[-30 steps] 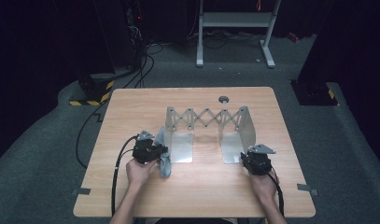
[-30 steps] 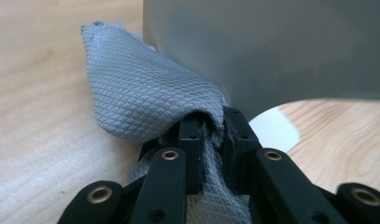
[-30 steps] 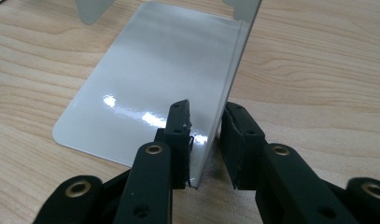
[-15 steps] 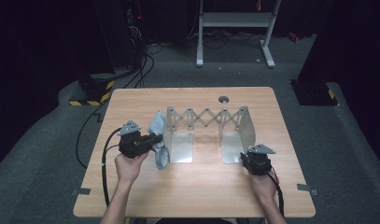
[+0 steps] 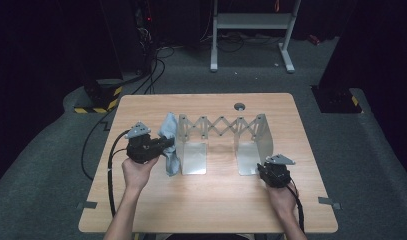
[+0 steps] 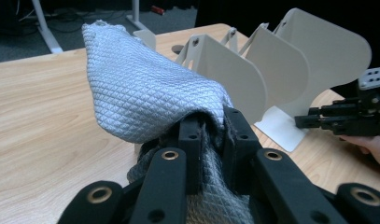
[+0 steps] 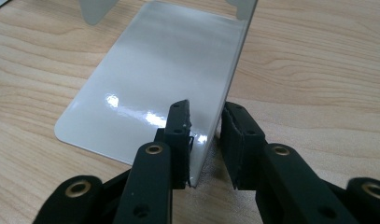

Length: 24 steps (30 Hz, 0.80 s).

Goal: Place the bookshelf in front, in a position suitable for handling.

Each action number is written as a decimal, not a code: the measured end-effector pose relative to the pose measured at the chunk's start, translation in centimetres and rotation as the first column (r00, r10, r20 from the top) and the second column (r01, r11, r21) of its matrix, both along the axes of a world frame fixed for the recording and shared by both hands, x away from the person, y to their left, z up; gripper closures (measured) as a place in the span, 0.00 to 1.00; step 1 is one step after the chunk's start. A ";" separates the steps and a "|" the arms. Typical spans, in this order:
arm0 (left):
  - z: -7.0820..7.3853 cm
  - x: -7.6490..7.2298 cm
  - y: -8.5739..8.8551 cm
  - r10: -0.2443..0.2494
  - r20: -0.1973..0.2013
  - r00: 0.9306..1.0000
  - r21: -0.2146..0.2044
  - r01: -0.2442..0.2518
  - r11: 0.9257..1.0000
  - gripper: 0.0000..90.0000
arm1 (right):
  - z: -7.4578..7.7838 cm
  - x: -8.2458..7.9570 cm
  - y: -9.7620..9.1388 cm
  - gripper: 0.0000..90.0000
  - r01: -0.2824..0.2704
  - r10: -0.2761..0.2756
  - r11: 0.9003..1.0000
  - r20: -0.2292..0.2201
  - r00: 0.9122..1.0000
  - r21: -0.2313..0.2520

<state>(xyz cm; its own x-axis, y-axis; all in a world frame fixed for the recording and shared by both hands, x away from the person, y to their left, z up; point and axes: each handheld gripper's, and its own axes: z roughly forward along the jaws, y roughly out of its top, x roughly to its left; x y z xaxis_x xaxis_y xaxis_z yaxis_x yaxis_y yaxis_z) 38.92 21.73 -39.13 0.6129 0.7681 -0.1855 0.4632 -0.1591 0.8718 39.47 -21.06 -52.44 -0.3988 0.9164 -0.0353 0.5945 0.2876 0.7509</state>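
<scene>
A grey quilted cloth [image 5: 169, 131] [image 6: 141, 88] hangs from my left gripper [image 5: 166, 145] [image 6: 208, 126], which is shut on a fold of it just left of the metal rack [image 5: 221, 126]. The rack has two upright end plates joined by a scissor lattice, and it stands mid-table. My right gripper [image 5: 262, 167] [image 7: 206, 123] is low at the rack's right end. Its jaws straddle the upright right plate [image 7: 227, 60] over the flat foot plate [image 7: 150, 70], with a gap at one pad. The left gripper view also shows the right gripper [image 6: 303, 122].
A round grommet hole [image 5: 239, 106] sits near the table's far edge [image 5: 206, 96]. Black cables [image 5: 98, 160] trail off the left side to the floor. A white stand's legs [image 5: 251, 30] are on the floor beyond the table.
My left gripper has risen and shifted left, lifting the cloth off the table beside the rack's left plate. The right gripper has stayed put.
</scene>
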 end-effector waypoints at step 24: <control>-5.5 3.1 -0.6 0.025 -0.095 0.995 0.063 -0.019 0.998 0.89 | 0.0 0.0 0.0 0.81 -0.006 0.006 1.000 -0.001 1.000 0.007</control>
<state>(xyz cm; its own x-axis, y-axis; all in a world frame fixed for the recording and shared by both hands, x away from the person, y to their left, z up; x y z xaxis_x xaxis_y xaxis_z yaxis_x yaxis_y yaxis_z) 42.02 21.13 -44.65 0.5771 0.7933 -0.1941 0.5479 -0.1999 0.8123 39.50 -21.07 -52.46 -0.4043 0.9142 -0.0283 0.5937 0.2858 0.7522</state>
